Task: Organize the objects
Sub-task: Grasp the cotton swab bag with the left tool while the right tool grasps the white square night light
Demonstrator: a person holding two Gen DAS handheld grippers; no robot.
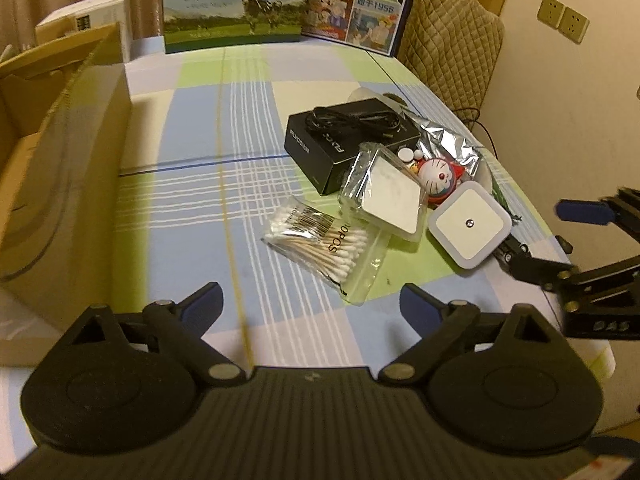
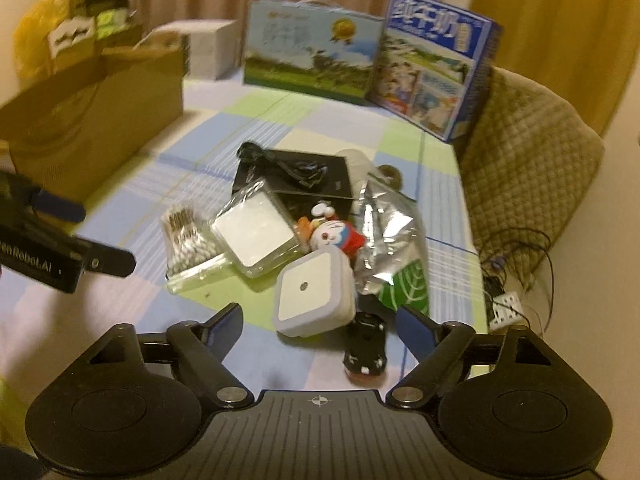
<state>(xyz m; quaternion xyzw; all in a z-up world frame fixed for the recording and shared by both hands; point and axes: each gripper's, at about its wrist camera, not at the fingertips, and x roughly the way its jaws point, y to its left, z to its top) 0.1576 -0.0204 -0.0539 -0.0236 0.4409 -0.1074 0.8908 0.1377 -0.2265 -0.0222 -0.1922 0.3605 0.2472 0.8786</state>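
A pile of small objects lies on the checked tablecloth: a bag of cotton swabs, a clear case with a white pad, a white square night light, a Doraemon figure, a black box with a cable on top, a silver foil bag and a black toy car. My left gripper is open and empty, just short of the swab bag. My right gripper is open around the night light and toy car.
An open cardboard box stands at the left of the table. Two milk cartons stand at the far edge. A padded chair and a power strip with cables are to the right.
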